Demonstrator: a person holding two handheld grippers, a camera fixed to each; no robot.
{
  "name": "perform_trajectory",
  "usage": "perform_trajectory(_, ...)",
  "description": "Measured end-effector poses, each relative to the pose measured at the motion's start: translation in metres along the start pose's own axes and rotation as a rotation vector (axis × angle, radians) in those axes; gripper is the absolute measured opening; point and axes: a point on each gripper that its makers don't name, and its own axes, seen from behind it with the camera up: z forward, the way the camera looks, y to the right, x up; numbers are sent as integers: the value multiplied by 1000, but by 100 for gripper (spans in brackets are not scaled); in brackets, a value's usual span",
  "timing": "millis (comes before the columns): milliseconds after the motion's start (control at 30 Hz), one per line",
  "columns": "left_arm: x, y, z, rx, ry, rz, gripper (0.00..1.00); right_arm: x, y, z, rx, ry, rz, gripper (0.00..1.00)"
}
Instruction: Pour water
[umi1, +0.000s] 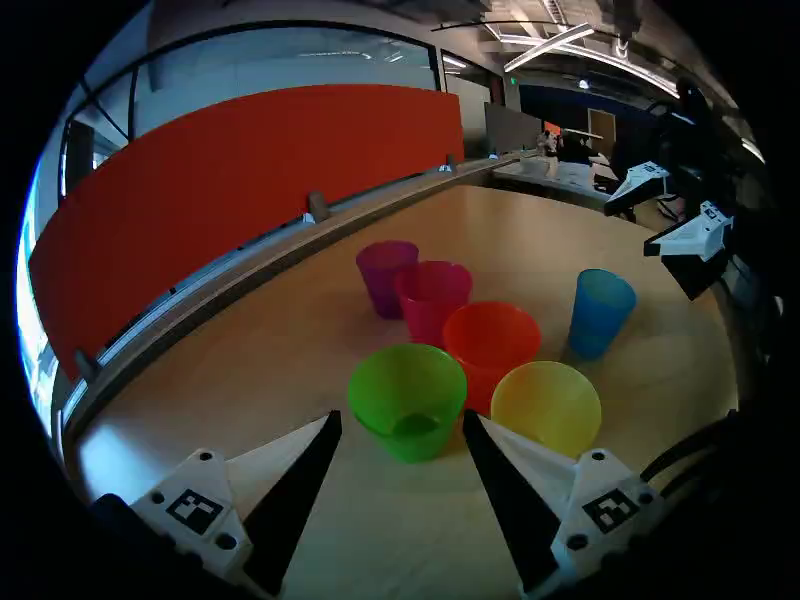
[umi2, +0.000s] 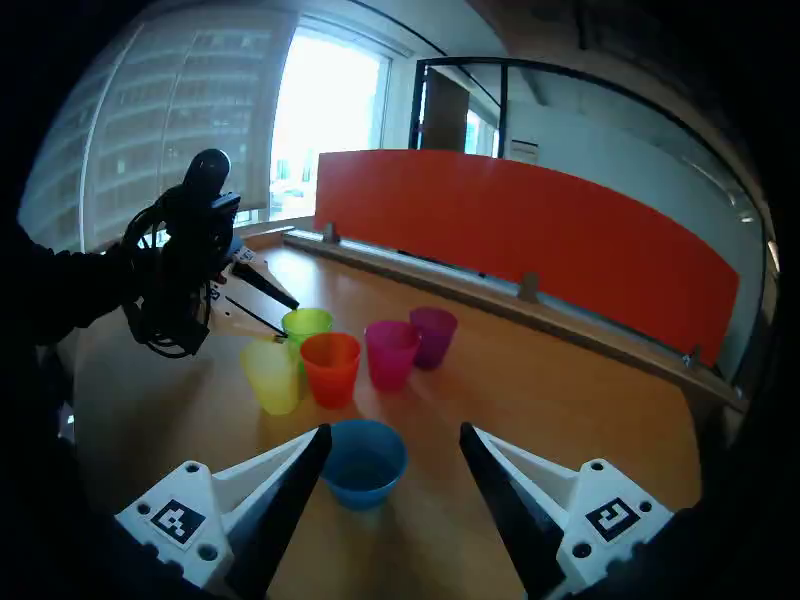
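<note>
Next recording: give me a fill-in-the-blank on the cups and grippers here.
Directly ahead of the left hand-held gripper stands the ___. Directly ahead of the right hand-held gripper stands the ___. Both grippers are ___, gripping nothing. The table holds ___ cups.
Missing: green cup; blue cup; open; six.

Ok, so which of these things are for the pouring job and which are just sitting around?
Likely in the job: green cup, ahead of the left gripper, jaws open; blue cup, ahead of the right gripper, jaws open.
Standing by for now: yellow cup, orange cup, pink cup, purple cup, red partition.
</note>
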Motion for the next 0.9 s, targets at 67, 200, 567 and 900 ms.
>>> perform_trajectory(67,-1,1,2,-4,-6,2,90,0,0,0,0,-1,0,100)
perform_trajectory(200,-1,1,5,-6,-17,11,90,-1,1,0,1,-1,-2,100)
perform_trajectory(567,3,0,15,-18,-38,35,90,-3,4,-1,-2,-3,-8,100)
perform_trajectory(900,5,0,25,-35,-50,53,90,-5,3,0,1,-6,-11,100)
